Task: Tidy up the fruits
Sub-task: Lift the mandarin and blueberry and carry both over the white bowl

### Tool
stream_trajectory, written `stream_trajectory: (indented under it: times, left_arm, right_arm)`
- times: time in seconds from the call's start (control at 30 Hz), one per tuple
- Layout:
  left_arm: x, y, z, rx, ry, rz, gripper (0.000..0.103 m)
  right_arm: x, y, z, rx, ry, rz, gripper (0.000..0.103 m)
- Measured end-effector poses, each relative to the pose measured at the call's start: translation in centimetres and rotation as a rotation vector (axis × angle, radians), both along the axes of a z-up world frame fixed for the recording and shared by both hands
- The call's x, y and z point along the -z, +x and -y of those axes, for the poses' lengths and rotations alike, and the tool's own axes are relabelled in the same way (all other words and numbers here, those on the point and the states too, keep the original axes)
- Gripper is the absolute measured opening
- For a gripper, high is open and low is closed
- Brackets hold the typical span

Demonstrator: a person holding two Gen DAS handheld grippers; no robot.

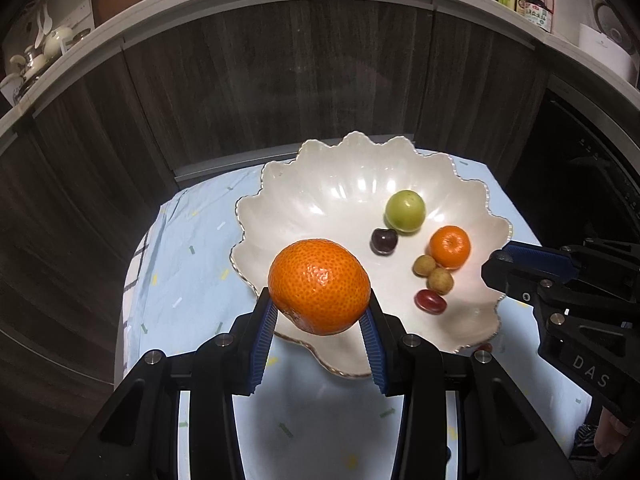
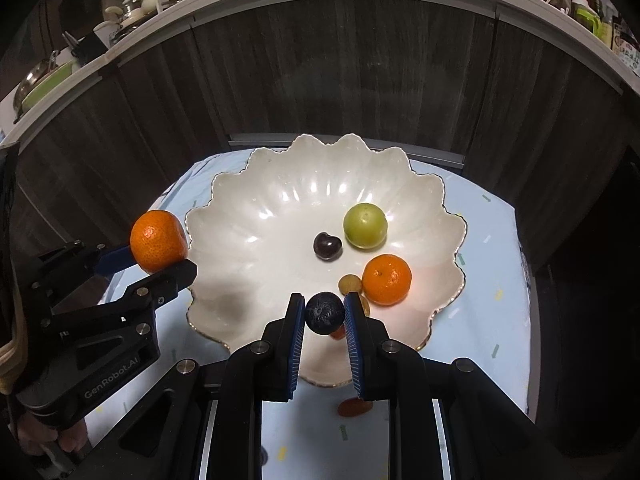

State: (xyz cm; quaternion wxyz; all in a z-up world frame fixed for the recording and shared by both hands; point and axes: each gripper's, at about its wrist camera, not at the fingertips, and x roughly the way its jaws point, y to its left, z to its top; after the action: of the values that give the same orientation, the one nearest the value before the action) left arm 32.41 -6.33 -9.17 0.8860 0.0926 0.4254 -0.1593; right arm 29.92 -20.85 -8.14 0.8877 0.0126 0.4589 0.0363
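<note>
A white scalloped bowl stands on the light blue cloth. In it lie a green fruit, a dark cherry, a small mandarin, two tan longans and a red grape. My left gripper is shut on a large mandarin, held above the bowl's near left rim. My right gripper is shut on a dark blueberry above the bowl's near side.
A red grape lies on the cloth in front of the bowl. Dark wood cabinet fronts rise behind the table. A counter above holds bottles and crockery.
</note>
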Motion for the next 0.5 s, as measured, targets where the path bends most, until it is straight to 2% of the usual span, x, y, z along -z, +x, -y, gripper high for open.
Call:
stream_trajectory:
  times: [0.5]
  left_arm:
    - [3.1,3.5,-1.0,-0.007,0.01,-0.053,0.041]
  right_arm:
    - [3.3,2.8,-1.3,-0.016,0.041,-0.061,0.022]
